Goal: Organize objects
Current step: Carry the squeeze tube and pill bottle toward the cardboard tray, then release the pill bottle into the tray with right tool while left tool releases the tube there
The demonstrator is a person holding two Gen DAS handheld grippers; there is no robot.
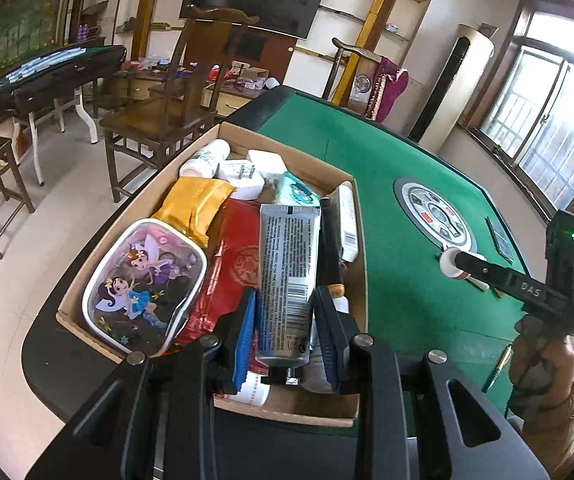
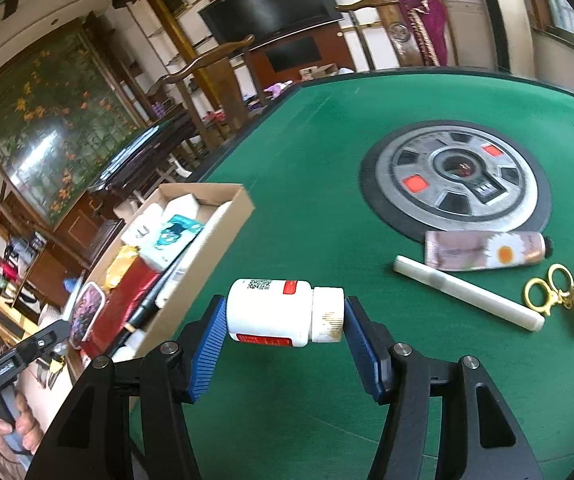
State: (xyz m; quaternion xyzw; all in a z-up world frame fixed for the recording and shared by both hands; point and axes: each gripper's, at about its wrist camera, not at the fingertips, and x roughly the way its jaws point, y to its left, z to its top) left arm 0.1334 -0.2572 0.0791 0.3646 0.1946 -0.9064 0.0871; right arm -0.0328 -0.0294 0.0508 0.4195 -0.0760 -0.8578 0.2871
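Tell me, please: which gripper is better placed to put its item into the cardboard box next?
Left, probably. The left gripper holds the grey tube directly over the cardboard box, while the right gripper carries the white bottle above green felt beside it.

One shallow brown cardboard box is sitting on the green felt table. Two squeeze tubes are showing: a silver printed one and a pink daisy-printed one. Two white plastic bottles are showing: a red-labelled one and another inside the box. One white marker-like stick, one pair of small gold scissors and one cartoon fairy pouch are lying about.
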